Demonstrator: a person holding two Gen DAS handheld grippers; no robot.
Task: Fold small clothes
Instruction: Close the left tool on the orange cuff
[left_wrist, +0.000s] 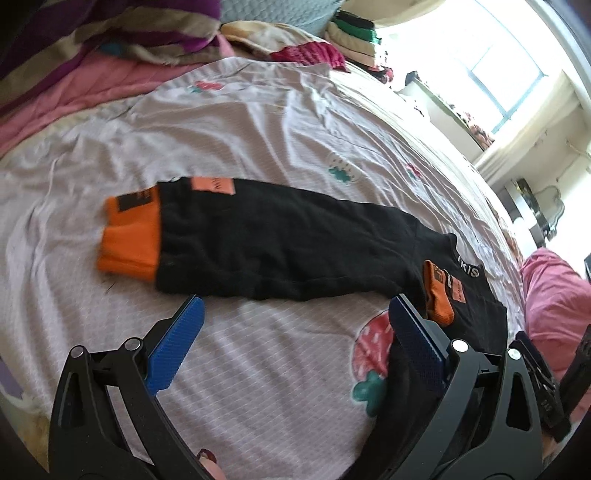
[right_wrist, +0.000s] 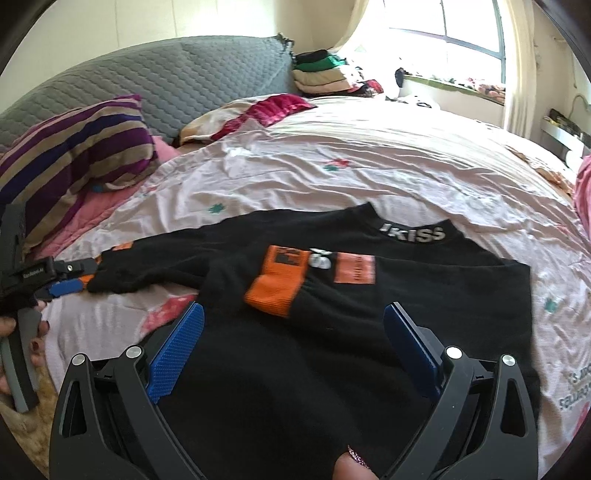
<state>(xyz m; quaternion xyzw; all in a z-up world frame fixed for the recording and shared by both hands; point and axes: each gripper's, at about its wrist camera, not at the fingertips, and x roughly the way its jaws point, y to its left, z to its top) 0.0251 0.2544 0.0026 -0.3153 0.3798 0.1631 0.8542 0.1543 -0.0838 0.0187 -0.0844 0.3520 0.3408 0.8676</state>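
A black long-sleeved top with a "KISS" collar lies flat on the bed sheet. One sleeve stretches out sideways and ends in an orange cuff. The other sleeve is folded across the chest, its orange cuff lying on the black body. My left gripper is open wide just short of the outstretched sleeve, nothing between its blue pads. In the right wrist view the left gripper sits beside that sleeve's end. My right gripper hangs open over the top's body, gripping nothing.
The flower-printed sheet covers a wide bed. A striped pillow and grey quilted headboard are at the back left. A stack of folded clothes sits by the window. A pink blanket lies to the right.
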